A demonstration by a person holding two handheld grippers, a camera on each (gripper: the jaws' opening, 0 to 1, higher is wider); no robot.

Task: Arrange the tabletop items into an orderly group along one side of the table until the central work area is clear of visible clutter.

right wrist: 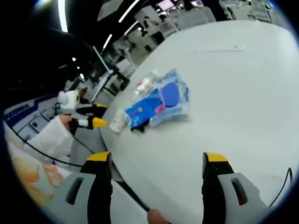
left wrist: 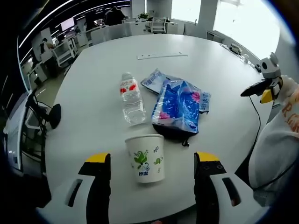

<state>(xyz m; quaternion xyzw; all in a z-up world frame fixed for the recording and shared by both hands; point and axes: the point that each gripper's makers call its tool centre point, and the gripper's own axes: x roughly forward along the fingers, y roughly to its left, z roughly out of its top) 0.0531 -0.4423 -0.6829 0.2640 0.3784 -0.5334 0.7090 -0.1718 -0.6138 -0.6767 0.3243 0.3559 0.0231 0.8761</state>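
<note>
A white paper cup [left wrist: 145, 163] with green leaf print stands near the table's near edge. My left gripper [left wrist: 153, 160] is open, its yellow-tipped jaws wide on either side of the cup with gaps between. Behind the cup lie a clear water bottle [left wrist: 131, 99] on its side and blue snack packets [left wrist: 180, 105] over a black pouch [left wrist: 175, 133]. In the right gripper view the cup [right wrist: 119, 121], packets [right wrist: 159, 102] and bottle [right wrist: 144, 86] sit far left. My right gripper [right wrist: 157, 158] is open over bare table, holding nothing. It also appears at the right, as the right gripper [left wrist: 261, 88].
A thin white strip [left wrist: 162, 56] lies at the table's far side. A black cable [left wrist: 256, 116] runs off the right edge beside a person's white sleeve [left wrist: 275, 140]. The left gripper [right wrist: 88, 119] is by the cup. Office desks and chairs surround the round white table [right wrist: 233, 93].
</note>
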